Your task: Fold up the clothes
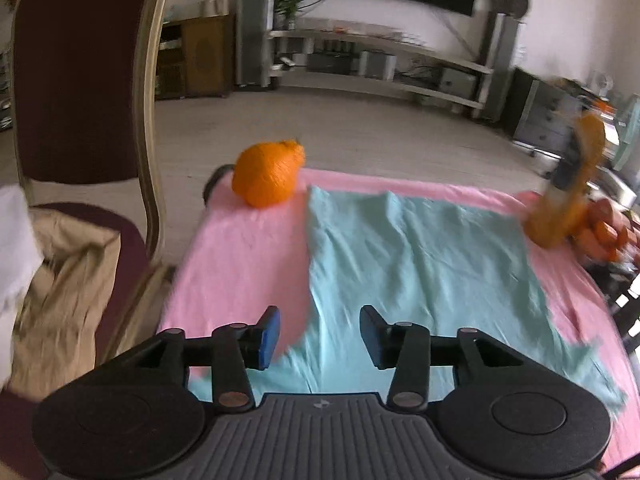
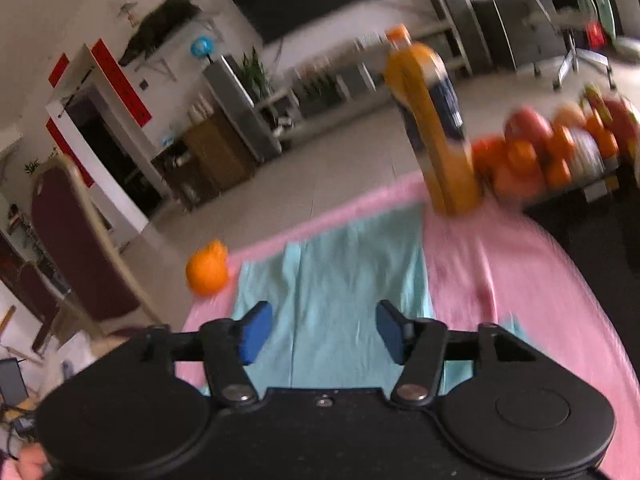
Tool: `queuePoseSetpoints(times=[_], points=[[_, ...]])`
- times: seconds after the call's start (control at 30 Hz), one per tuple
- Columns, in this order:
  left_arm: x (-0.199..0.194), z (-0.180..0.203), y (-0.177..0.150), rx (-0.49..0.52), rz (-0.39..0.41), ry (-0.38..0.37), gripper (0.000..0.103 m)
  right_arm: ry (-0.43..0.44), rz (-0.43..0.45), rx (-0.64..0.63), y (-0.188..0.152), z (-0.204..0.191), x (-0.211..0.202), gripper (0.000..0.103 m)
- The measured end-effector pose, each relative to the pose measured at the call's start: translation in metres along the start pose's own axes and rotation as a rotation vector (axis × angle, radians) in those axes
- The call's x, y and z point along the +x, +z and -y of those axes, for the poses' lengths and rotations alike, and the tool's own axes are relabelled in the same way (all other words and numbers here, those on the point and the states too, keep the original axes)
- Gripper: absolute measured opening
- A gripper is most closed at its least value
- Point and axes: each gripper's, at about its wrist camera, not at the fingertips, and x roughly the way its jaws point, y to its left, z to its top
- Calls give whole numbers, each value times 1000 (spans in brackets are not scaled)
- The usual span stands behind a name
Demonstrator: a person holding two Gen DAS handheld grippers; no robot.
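No text can be read: the dark label on the orange bottle [image 2: 434, 128] is too blurred to make out.

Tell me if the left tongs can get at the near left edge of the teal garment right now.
Probably yes. The left tongs are open above the teal garment, whose near left edge lies flat on the pink cloth; the orange sits far back.

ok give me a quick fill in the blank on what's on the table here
1. The light blue garment lies spread on a ____ cloth.
2. The left gripper and right gripper both have their jaws ____.
3. The round fruit near the cloth's far corner is colored ____.
4. The juice bottle stands beside a pile of ____.

Missing words: pink; open; orange; fruit
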Motion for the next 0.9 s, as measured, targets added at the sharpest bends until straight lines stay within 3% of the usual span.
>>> queuePoseSetpoints(times=[0.03, 0.17, 0.23, 0.27, 0.37, 0.57, 0.67, 0.7, 0.73, 0.8, 0.9], points=[[16, 2, 9, 3, -6, 21, 48, -22, 9, 9, 7, 4, 17, 74], [85, 11, 38, 58, -17, 83, 48, -104, 8, 43, 30, 26, 89, 71], [118, 16, 48, 84, -20, 89, 48, -154, -5, 33, 38, 40, 130, 38], [135, 18, 52, 96, -22, 91, 48, -183, -7, 26, 42, 47, 148, 34], [177, 19, 63, 97, -38, 84, 48, -243, -12, 29, 50, 67, 198, 33], [243, 30, 71, 143, -89, 113, 49, -266, -43, 67, 50, 87, 263, 33], [248, 33, 71, 170, -43, 121, 49, -276, -53, 73, 49, 93, 293, 33], [250, 34, 71, 178, -30, 120, 44, -275, -53, 69, 49, 93, 298, 33], [249, 34, 71, 186, -24, 115, 25, -279, -46, 63, 48, 92, 303, 32], [249, 34, 71, 203, -15, 103, 4, -287, -35, 55, 47, 92, 311, 25], [239, 37, 68, 240, 53, 155, 3, -315, 6, 39, 47, 87, 312, 2]])
